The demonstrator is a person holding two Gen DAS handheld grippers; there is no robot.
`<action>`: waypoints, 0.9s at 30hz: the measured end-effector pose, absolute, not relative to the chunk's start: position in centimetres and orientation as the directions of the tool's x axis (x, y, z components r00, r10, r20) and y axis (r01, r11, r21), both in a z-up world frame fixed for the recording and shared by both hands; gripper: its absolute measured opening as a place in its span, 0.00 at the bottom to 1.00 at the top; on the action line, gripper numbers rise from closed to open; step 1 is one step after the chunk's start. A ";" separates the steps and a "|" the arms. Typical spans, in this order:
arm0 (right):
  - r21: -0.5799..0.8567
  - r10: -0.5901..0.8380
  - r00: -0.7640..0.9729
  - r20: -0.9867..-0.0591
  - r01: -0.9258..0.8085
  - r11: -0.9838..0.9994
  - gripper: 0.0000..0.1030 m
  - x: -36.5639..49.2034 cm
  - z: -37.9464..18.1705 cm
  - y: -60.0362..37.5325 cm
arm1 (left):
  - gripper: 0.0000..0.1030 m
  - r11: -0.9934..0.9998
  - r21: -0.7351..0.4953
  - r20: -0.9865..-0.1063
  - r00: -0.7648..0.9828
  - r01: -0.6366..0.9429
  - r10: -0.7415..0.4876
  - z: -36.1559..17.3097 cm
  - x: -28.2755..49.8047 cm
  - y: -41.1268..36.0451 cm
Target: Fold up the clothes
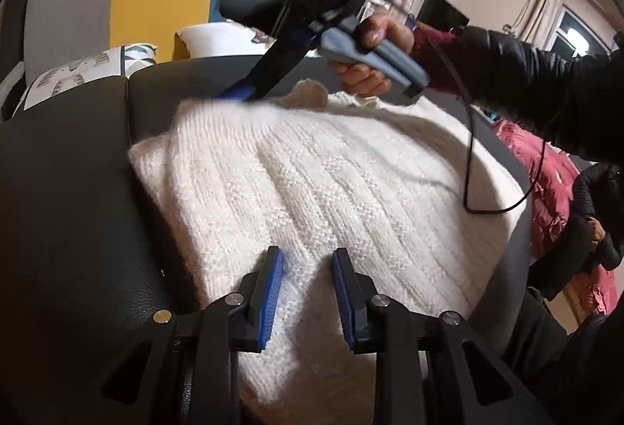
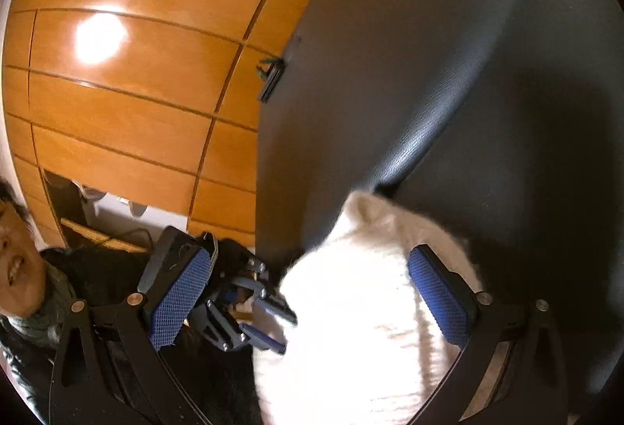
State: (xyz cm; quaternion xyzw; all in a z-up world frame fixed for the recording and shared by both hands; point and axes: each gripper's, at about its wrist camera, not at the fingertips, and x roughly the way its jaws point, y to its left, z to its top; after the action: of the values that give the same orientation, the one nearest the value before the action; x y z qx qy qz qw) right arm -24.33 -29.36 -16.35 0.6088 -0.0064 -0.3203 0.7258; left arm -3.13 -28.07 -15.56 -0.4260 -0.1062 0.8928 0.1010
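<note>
On the left of the left wrist view lies the black leather cushion [image 1: 70, 191], and a white knitted sweater [image 1: 312, 183] is spread across it, filling the middle of the picture. The left gripper [image 1: 306, 288] points down at the sweater's near edge; its blue pads stand partly apart with a ridge of knit between them, though whether they press on the wool cannot be told. Farther back and to the right, the right gripper [image 1: 238, 93] reaches down to the sweater's far edge, held by a hand [image 1: 370, 54] in a dark sleeve, with a black cable [image 1: 468, 171] looping over the knit. In the right wrist view, a wooden floor [image 2: 117, 93] lies at left, then the right gripper's jaws stand wide, with a raised fold of sweater between them, against the right-hand pad.
</note>
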 end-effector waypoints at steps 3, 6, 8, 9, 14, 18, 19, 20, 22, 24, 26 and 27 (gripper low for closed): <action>0.891 -0.435 0.834 -0.339 0.433 0.134 1.00 -22.6 -15.5 -29.8 | 0.25 -0.952 -0.302 -0.752 -0.599 -0.057 0.275 -15.7 -3.6 -28.3; 0.891 -0.435 0.849 -0.301 0.412 0.188 1.00 -21.4 -15.1 -30.5 | 0.25 -0.953 -0.300 -0.764 -0.587 -0.044 0.267 -15.8 -3.8 -28.1; 0.906 -0.497 0.826 -0.265 0.390 0.165 1.00 -21.9 -15.7 -31.3 | 0.25 -0.954 -0.296 -0.770 -0.583 -0.033 0.259 -15.7 -4.0 -28.1; 0.914 -0.524 0.816 -0.244 0.374 0.157 1.00 -22.1 -15.9 -31.4 | 0.25 -0.955 -0.296 -0.771 -0.582 -0.029 0.257 -15.8 -4.1 -28.0; 0.919 -0.594 0.769 -0.236 0.374 0.120 1.00 -22.5 -16.3 -30.9 | 0.25 -0.958 -0.286 -0.775 -0.584 -0.018 0.242 -15.8 -4.1 -27.6; 0.907 -0.667 0.688 -0.285 0.419 0.044 1.00 -23.2 -16.0 -30.0 | 0.25 -0.958 -0.286 -0.775 -0.588 -0.001 0.231 -15.9 -3.9 -27.3; 0.901 -0.695 0.654 -0.298 0.434 0.022 1.00 -23.7 -15.6 -29.4 | 0.25 -0.959 -0.284 -0.775 -0.589 0.003 0.227 -15.8 -3.7 -27.1; 0.893 -0.724 0.614 -0.314 0.451 -0.005 1.00 -24.2 -15.1 -28.8 | 0.25 -0.959 -0.283 -0.775 -0.591 0.008 0.224 -15.7 -3.6 -27.0; 0.873 -0.781 0.517 -0.350 0.482 -0.073 1.00 -25.1 -13.9 -26.7 | 0.26 -0.958 -0.286 -0.773 -0.596 0.022 0.217 -15.4 -3.5 -27.0; 0.860 -0.800 0.474 -0.366 0.502 -0.096 1.00 -24.1 -12.8 -24.4 | 0.26 -0.954 -0.295 -0.762 -0.614 0.044 0.207 -14.5 -3.2 -27.3; 0.844 -0.804 0.455 -0.383 0.526 -0.105 1.00 -22.4 -11.9 -22.3 | 0.26 -0.935 -0.350 -0.702 -0.679 0.063 0.217 -12.8 -2.4 -28.0; 0.836 -0.806 0.445 -0.391 0.538 -0.109 1.00 -21.5 -11.4 -21.2 | 0.26 -0.927 -0.369 -0.678 -0.701 0.061 0.223 -12.1 -2.2 -28.2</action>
State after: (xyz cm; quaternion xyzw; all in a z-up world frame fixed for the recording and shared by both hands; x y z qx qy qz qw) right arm -21.51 -21.21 -11.44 0.5406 -0.1239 -0.5121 0.6559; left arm -2.19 -28.22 -12.10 -0.3842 -0.1853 0.9033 0.0448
